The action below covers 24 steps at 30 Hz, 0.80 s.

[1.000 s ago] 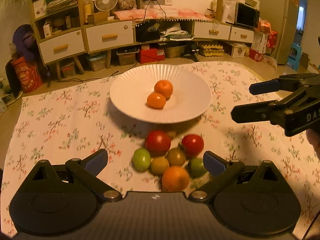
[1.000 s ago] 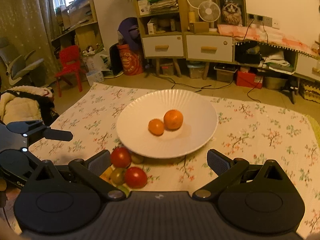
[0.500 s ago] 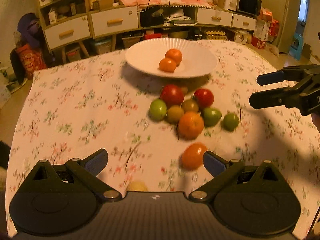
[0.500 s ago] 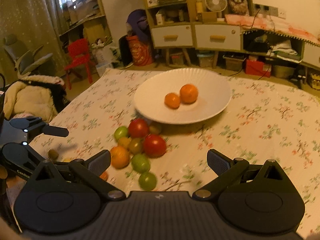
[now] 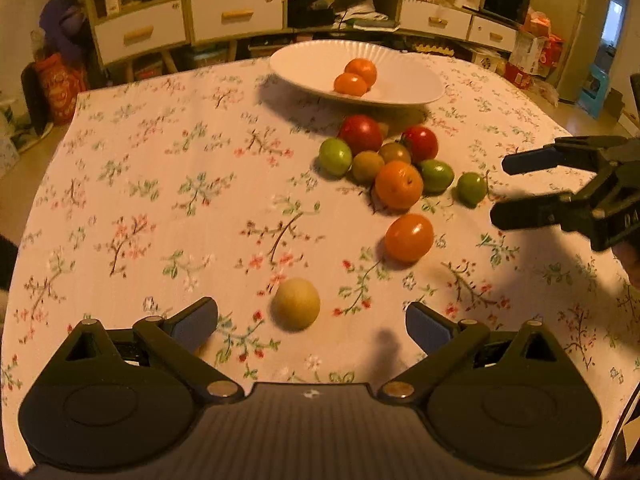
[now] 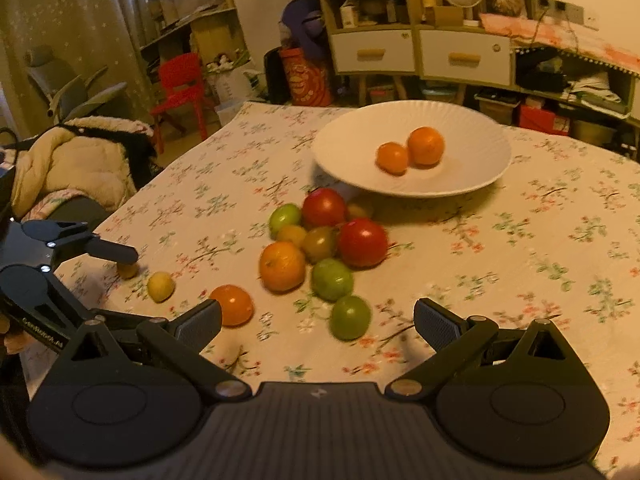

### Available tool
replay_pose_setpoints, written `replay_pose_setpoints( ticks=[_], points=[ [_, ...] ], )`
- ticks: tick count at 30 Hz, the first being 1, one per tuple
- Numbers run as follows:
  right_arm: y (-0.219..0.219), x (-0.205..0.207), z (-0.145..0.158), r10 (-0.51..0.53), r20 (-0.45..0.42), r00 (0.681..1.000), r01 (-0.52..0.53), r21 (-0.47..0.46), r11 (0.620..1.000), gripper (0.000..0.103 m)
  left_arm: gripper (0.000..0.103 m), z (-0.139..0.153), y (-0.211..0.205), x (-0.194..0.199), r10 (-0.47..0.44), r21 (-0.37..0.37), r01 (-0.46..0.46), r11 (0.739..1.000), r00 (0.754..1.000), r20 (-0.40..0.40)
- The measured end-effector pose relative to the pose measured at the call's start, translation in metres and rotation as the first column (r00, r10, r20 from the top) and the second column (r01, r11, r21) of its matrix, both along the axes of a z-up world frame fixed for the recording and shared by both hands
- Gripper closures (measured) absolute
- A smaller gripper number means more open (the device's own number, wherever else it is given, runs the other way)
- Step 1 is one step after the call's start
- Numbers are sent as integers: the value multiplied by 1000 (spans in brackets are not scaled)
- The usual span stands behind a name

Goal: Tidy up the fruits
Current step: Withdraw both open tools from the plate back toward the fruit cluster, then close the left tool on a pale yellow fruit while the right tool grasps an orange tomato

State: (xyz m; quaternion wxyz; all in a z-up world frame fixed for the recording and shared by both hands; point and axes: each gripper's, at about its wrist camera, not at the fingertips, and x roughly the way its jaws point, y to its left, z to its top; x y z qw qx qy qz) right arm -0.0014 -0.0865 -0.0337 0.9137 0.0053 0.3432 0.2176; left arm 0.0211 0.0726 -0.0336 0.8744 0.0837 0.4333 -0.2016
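While both grippers hang over the table, neither has hold of anything. Left gripper (image 5: 311, 322): jaws spread wide, nothing between the pads. Right gripper (image 6: 318, 320): same, wide apart, empty.

Fruit: loose cluster on the floral tablecloth (image 5: 160, 200) just in front of the white plate (image 5: 304, 70), which sits toward the far edge of the table. Cluster holds two red tomatoes (image 5: 361, 134), three green ones (image 5: 335, 156), a couple of brownish-green ones and one orange (image 5: 399, 184), most touching each other. Plate has two small oranges (image 5: 361, 71) side by side, touching.

Strays toward the near edge: an orange tomato (image 5: 409, 237) apart from the cluster, and a pale yellow round fruit (image 5: 296, 303) further toward the near edge.

Relative to the left gripper: the yellow fruit lies just ahead of the fingertips, roughly centred in the gap, not touched. Orange tomato is ahead and to the right.

Relative to the right gripper: the nearest green tomato (image 6: 351, 317) lies just ahead of the gap, untouched; the orange tomato sits just beside the left finger (image 6: 199, 322). One more small fruit by the left gripper's finger, too blurred to identify.
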Motion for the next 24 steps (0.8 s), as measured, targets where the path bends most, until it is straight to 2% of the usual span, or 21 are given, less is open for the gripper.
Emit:
replay_pose_setpoints(
  ticks=[3, 6, 12, 17, 24],
  points=[
    [12, -1, -5, 40, -14, 999, -40, -11, 999, 2, 7, -2, 3, 1, 12, -4, -12, 1000, 1000, -18],
    [23, -4, -8, 74, -16, 997, -74, -27, 997, 2, 16, -4, 4, 2, 22, -10, -23, 1000, 999, -37],
    [35, -10, -6, 124, 14, 992, -123, -35, 992, 3, 25, -3, 5, 4, 28, -21, -29, 999, 999, -43],
    [44, -11, -6, 170, 9, 985, -170, -16, 985, 12, 37, -3, 2, 3, 14, -27, -15, 1000, 999, -47],
    [57, -7, -14, 204, -11, 979, -204, -33, 978, 25, 49, -2, 1, 3, -2, -29, 0, 1000, 999, -44]
  ],
)
